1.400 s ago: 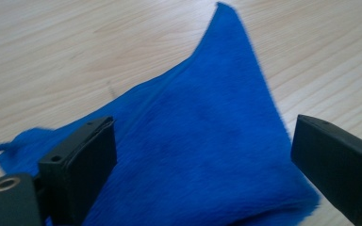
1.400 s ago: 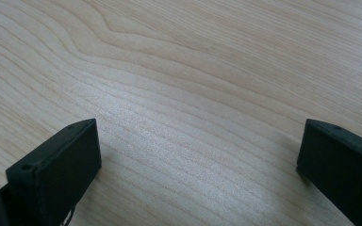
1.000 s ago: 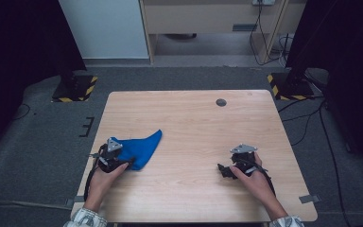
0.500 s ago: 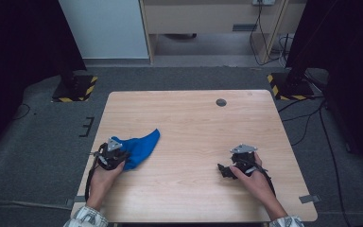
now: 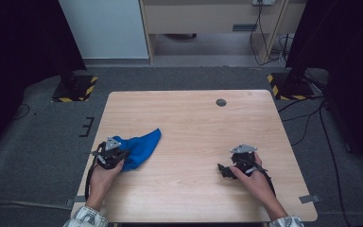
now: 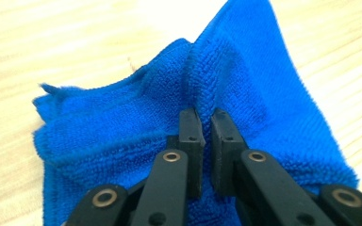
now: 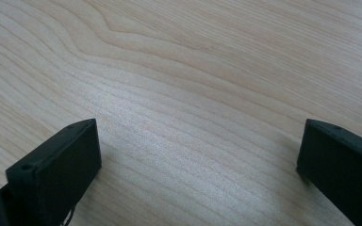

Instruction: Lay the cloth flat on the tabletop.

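The left gripper pinched a raised fold of the blue cloth, which lay bunched just beyond its jaws, apparently for dragging; the right gripper rested well apart, jaws spread over bare table.

Lab recording bay: bare wooden table on grey carpet, hazard-striped stand bases flanking it, black curtains, trailing cables.

Light wooden table: blue microfibre cloth laid near-left; round grommet hole set far right of centre.
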A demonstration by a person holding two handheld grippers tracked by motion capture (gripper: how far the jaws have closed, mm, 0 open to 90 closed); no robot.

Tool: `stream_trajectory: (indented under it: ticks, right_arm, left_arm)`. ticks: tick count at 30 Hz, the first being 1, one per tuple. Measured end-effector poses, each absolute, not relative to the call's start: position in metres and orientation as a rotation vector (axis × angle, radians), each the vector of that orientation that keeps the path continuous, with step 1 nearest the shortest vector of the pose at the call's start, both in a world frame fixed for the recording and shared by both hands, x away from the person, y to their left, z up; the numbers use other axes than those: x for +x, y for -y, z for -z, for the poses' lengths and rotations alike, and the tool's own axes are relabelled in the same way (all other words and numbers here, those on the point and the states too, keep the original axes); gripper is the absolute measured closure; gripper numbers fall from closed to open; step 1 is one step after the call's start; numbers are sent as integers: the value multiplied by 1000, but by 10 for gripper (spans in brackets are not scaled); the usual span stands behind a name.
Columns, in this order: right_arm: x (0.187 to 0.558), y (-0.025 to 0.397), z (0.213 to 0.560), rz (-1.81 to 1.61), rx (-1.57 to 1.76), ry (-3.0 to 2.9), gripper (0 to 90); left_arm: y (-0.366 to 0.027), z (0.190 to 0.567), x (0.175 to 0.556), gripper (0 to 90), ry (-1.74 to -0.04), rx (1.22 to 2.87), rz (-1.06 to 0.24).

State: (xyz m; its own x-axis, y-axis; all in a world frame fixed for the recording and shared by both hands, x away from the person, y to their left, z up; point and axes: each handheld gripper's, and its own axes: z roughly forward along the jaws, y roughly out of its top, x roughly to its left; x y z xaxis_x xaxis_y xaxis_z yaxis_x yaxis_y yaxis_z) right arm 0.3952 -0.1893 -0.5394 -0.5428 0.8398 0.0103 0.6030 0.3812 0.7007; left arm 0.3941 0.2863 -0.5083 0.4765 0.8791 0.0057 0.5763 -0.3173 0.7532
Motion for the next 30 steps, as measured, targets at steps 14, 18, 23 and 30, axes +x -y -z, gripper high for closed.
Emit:
stream_trajectory:
  ticks: [14, 18, 23, 30]
  right_arm:
    - [397, 190, 539, -941, 1244, -2316, 6]
    - [397, 191, 537, -932, 1244, -2325, 44]
    - [399, 193, 533, -928, 1255, -2332, 118]
    - [399, 193, 528, -949, 1236, -2346, 221]
  left_arm:
    - [-230, 495, 398, 851, -1053, 2053, -488]
    - [-211, 494, 398, 851, -1015, 2069, -470]
    - [-192, 495, 398, 850, -977, 2085, -448]
    - [-155, 495, 397, 850, -900, 2119, -414]
